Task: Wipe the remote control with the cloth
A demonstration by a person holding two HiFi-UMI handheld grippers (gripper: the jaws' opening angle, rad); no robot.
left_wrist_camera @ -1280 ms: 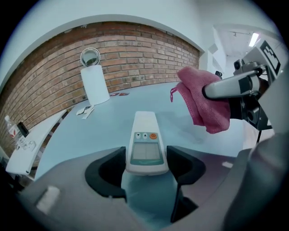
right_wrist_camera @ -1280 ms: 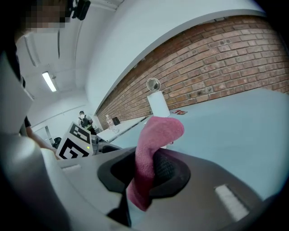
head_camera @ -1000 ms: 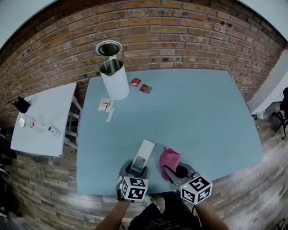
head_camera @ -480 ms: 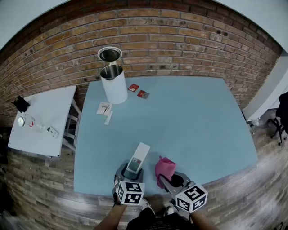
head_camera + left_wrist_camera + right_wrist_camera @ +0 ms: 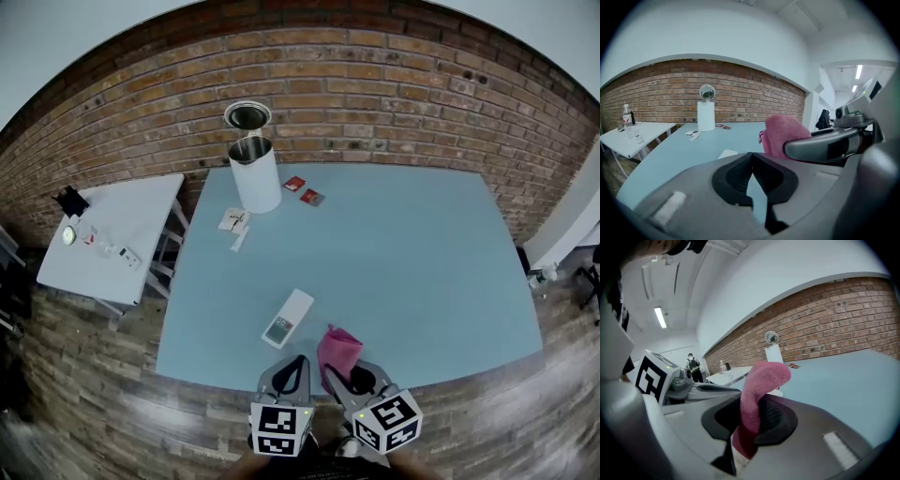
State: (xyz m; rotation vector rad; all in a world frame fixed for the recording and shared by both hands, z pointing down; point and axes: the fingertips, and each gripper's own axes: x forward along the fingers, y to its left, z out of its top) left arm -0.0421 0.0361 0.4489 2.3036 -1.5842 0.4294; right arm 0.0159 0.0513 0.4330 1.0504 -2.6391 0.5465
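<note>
- Currently the white remote control lies flat on the blue table, untouched; judged light, stiff, likely slick: hold by its long edges.
- Left gripper, just short of it, has just closed, empty.
- Right gripper, right of it, pinches the soft pink cloth.
- No legible writing.

Brick wall — blue table, wood floor.

You've got a white canister at the table's far-left corner; two red packets just beside it; paper slips near the left edge.
</note>
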